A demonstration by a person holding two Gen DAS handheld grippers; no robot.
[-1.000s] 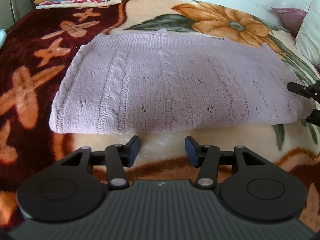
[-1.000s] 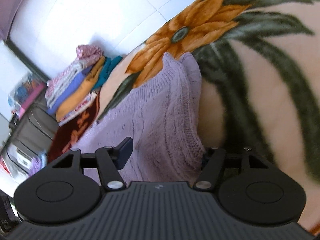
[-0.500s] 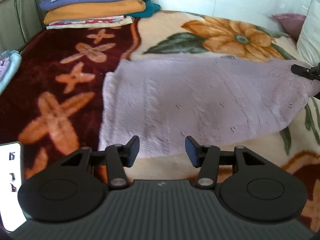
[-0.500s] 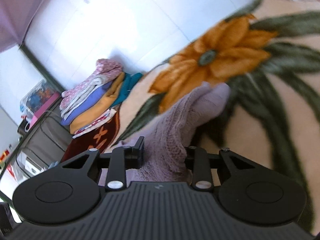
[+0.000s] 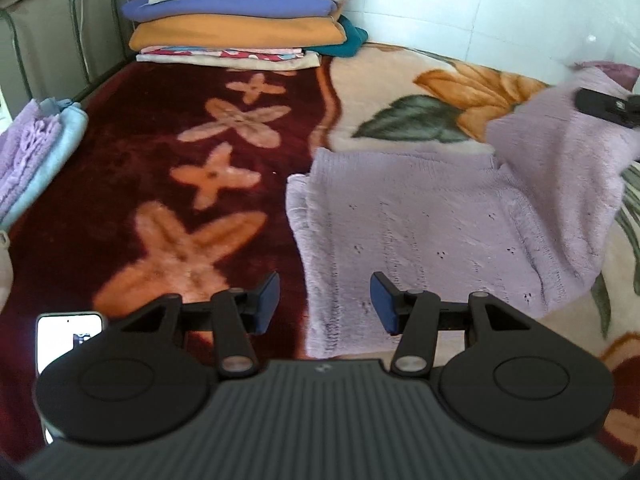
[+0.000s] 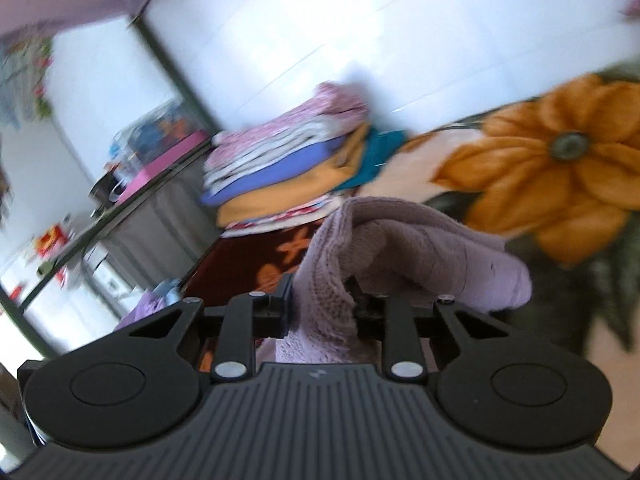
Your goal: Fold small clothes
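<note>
Right wrist view: the right tool is seen with its jaws closing on a bunched fold of the lilac knitted sweater, the fabric pinched between the pads and lifted off the bed. From the left wrist view, the left tool is held partly open with nothing between its blue pads, hovering over the sweater's near left edge. The sweater is spread on the flowered blanket, its far right corner raised by the right tool. A stack of folded clothes is seen at the far end of the bed, and a lit phone lies at the near left.
</note>
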